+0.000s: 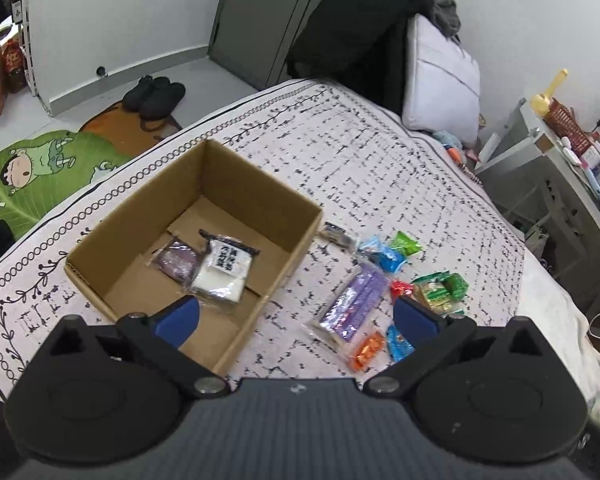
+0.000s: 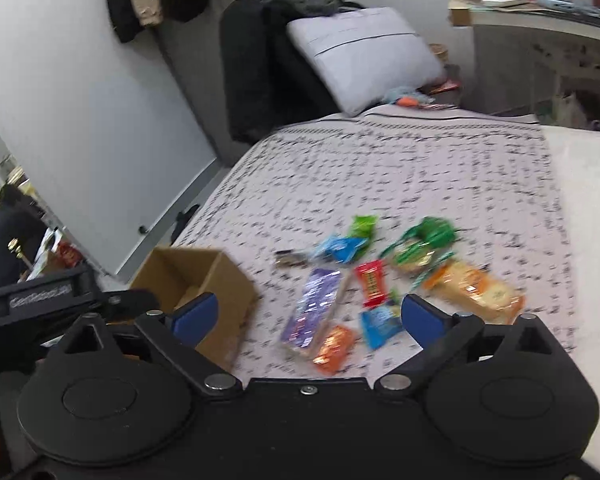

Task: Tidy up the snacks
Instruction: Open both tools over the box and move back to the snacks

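Left claw [image 1: 296, 316] spread; white packet [image 1: 224, 270] bears unreadable black characters

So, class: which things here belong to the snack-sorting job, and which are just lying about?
Job:
cardboard box
white packet in box
purple packet
red packet
orange packet
left tool, right tool, both open

Lying about:
pillow
slippers
cartoon mat

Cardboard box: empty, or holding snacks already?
Partly filled: the cardboard box is open-topped, with a white packet and a purple packet on its floor.
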`<action>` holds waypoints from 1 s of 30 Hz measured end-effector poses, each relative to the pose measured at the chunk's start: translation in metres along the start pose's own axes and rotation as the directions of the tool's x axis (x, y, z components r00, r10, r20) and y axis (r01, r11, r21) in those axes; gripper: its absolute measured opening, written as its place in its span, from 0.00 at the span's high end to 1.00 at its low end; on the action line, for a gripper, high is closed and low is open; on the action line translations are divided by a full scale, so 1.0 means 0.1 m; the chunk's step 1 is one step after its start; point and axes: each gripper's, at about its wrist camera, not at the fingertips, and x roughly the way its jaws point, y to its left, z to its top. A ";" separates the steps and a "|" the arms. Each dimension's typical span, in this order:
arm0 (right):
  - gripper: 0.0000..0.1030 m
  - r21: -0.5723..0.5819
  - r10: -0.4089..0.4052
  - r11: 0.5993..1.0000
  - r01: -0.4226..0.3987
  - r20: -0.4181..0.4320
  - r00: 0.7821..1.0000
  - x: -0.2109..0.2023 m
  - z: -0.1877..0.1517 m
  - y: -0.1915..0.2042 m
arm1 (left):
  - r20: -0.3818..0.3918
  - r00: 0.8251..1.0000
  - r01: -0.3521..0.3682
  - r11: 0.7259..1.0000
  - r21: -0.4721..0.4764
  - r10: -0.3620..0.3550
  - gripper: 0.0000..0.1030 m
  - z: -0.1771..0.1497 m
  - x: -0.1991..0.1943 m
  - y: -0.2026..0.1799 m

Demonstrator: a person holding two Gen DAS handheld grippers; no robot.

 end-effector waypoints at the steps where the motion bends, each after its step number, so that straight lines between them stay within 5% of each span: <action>1: 0.04 0.005 -0.006 1.000 0.006 0.004 1.000 -0.01 0.02 -0.06 | 0.008 1.000 0.002 1.000 0.001 -0.002 0.00 -0.01 -0.01 -0.03; 30: 0.06 0.148 0.007 0.989 0.004 -0.069 0.998 0.23 0.01 -1.31 | -0.093 0.996 -0.006 0.996 0.091 0.015 0.02 -0.44 0.68 -1.08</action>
